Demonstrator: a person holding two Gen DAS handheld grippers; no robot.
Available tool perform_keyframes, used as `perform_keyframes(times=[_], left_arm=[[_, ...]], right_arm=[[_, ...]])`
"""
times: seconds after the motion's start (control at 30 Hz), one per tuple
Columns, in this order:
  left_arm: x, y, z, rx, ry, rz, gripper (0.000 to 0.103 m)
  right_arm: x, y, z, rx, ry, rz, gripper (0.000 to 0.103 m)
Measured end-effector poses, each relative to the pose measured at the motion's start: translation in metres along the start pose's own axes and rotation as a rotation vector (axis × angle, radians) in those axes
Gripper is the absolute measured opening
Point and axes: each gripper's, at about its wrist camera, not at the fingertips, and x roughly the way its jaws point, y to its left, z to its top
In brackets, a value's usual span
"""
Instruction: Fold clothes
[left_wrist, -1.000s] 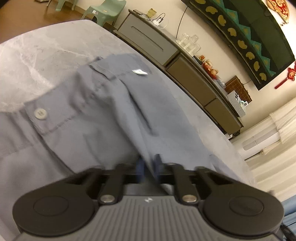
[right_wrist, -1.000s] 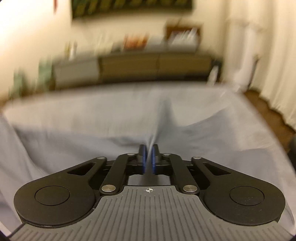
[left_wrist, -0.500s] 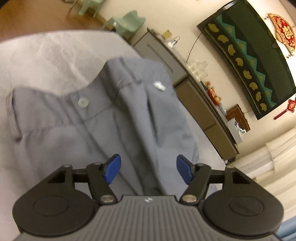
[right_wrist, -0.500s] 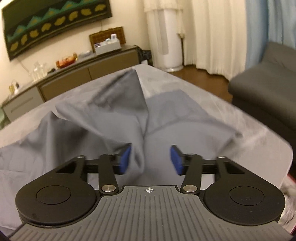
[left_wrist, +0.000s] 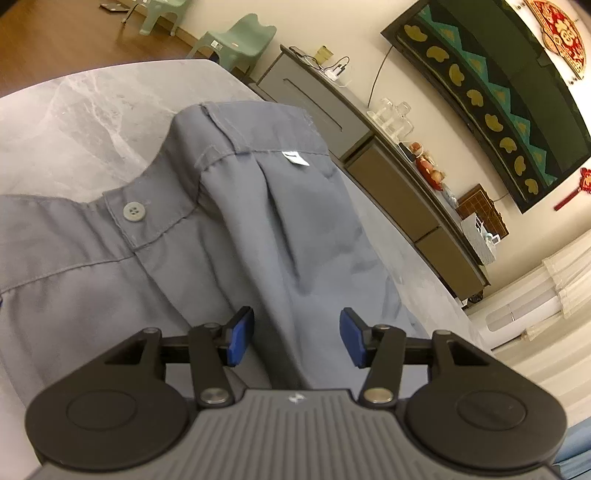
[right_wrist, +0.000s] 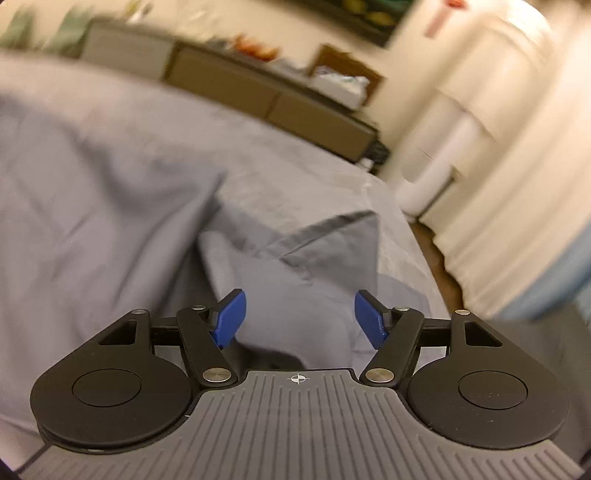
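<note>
warm indoor light, right view blurred

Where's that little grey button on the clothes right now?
In the left wrist view, the button sits left of centre on the grey garment's waistband, near the marble table, beyond the left gripper's open fingers.

grey trousers | unbuttoned, creased | lying on table
</note>
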Motion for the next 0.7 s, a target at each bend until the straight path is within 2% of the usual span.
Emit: perform_keyframes(times=[0.1, 0.2, 0.27, 0.3, 0.37, 0.4, 0.43, 0.47, 0.5, 0.57, 0.67, 0.7], left_arm=[[-0.001, 0.001, 0.002, -0.008, -0.003, -0.003, 0.051], [-0.002, 0.0, 0.004, -0.011, -0.016, -0.007, 0.053], [0.001, -0.004, 0.005, 0.005, -0.019, -0.008, 0.054], [0.006, -0.01, 0.004, 0.028, -0.009, -0.006, 0.054], [0.016, -0.021, 0.003, 0.076, 0.012, -0.001, 0.053], [0.022, -0.026, 0.002, 0.104, 0.025, 0.003, 0.04], [0.027, -0.031, 0.001, 0.131, 0.028, 0.014, 0.017], [0.03, -0.034, 0.003, 0.15, 0.026, 0.012, 0.009], [0.027, -0.033, 0.01, 0.136, 0.006, -0.014, 0.003], [0.012, -0.027, 0.027, 0.084, -0.062, -0.09, 0.003], [-0.035, -0.009, 0.039, -0.003, -0.185, -0.176, 0.002], [-0.038, 0.0, 0.034, -0.02, -0.172, -0.158, 0.002]], right_arm=[[-0.003, 0.004, 0.006, -0.046, 0.007, 0.052, 0.069], [-0.001, 0.004, 0.01, -0.031, 0.01, 0.119, 0.069], [0.005, 0.007, 0.01, -0.029, 0.028, 0.145, 0.067], [0.01, 0.01, 0.01, -0.042, 0.044, 0.138, 0.062], [0.03, 0.012, 0.011, -0.063, 0.085, 0.115, 0.03], [0.039, 0.007, 0.013, -0.054, 0.103, 0.117, 0.0], [0.046, 0.0, 0.016, -0.038, 0.115, 0.123, 0.0], [0.051, -0.01, 0.022, -0.014, 0.116, 0.124, 0.0], [0.05, -0.027, 0.031, 0.026, 0.092, 0.098, 0.0], [0.036, -0.071, 0.053, 0.137, 0.003, 0.007, 0.0], [-0.025, -0.15, 0.066, 0.422, -0.212, -0.062, 0.0], [-0.043, -0.171, 0.061, 0.508, -0.269, -0.068, 0.0]])
